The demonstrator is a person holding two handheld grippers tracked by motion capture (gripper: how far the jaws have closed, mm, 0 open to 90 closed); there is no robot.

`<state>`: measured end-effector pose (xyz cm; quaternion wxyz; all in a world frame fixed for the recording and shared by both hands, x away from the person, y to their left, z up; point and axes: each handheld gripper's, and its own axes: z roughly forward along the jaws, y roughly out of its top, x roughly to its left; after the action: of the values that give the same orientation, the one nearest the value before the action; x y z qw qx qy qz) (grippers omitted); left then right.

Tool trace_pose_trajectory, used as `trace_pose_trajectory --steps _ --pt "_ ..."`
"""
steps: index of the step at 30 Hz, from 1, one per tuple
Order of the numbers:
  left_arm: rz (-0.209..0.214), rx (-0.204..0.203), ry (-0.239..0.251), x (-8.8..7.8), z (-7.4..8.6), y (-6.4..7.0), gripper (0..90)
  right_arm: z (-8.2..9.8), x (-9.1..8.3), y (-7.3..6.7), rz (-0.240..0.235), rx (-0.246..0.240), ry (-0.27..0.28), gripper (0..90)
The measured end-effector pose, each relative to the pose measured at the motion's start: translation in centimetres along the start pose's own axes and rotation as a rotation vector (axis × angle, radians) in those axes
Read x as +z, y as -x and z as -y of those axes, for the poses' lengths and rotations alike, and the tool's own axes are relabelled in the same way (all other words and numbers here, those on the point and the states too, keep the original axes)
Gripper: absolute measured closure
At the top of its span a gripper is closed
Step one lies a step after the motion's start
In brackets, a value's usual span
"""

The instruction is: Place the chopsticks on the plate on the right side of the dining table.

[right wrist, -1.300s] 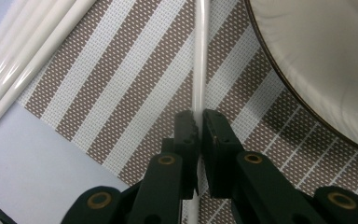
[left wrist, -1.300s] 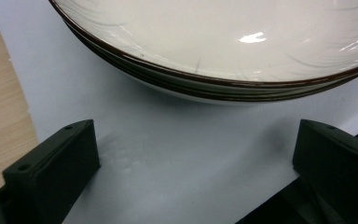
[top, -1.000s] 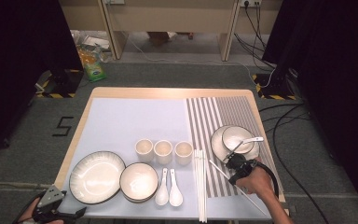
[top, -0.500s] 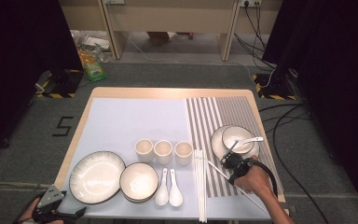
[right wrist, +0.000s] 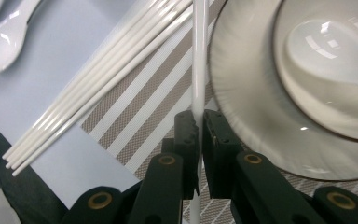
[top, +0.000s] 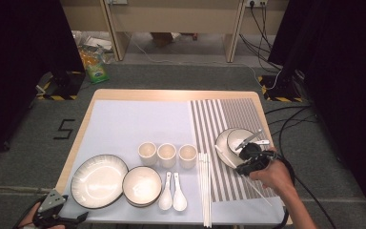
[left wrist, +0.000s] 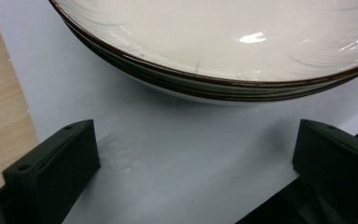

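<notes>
Near left corner of the table [top: 124, 119]: left tongs [left wrist: 196, 158] wide open on nothing, facing stacked plates [left wrist: 214, 37]. Near right edge: right tongs [right wrist: 198, 126] clamped on one white chopstick [right wrist: 199, 56], raised off the striped mat [top: 219, 114] within the last second, slanting over the rim of the set plate [right wrist: 242, 116]. Pick-up likely done, placing still ahead. Spare chopsticks [top: 205, 191] bundled mid near edge. On the floor past the left edge, "5" [top: 65, 129]; farther off, green packet [top: 95, 71], print unreadable.

right claw [right wrist: 199, 128]: black jaws, brass-coloured screws | left claw [left wrist: 191, 154]: black blocky jaws, grey three-cornered plate | black cables trailed
</notes>
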<state>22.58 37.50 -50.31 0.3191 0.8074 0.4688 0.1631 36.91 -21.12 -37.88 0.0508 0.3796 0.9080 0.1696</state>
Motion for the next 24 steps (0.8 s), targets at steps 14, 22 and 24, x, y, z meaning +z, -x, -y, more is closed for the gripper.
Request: trace_pose_trajectory --steps 14,22,24 --pt "0.002 -0.001 0.005 0.0 0.0 0.0 0.0 0.8 -2.8 3.4 0.039 0.101 0.116 84.5" --pt "0.001 -0.003 0.003 0.0 0.0 0.0 0.0 2.0 -4.3 6.6 0.078 0.201 0.185 84.5" --pt "0.003 -0.003 0.004 0.0 0.0 0.0 0.0 2.4 -4.6 7.5 0.084 0.238 0.202 84.5"
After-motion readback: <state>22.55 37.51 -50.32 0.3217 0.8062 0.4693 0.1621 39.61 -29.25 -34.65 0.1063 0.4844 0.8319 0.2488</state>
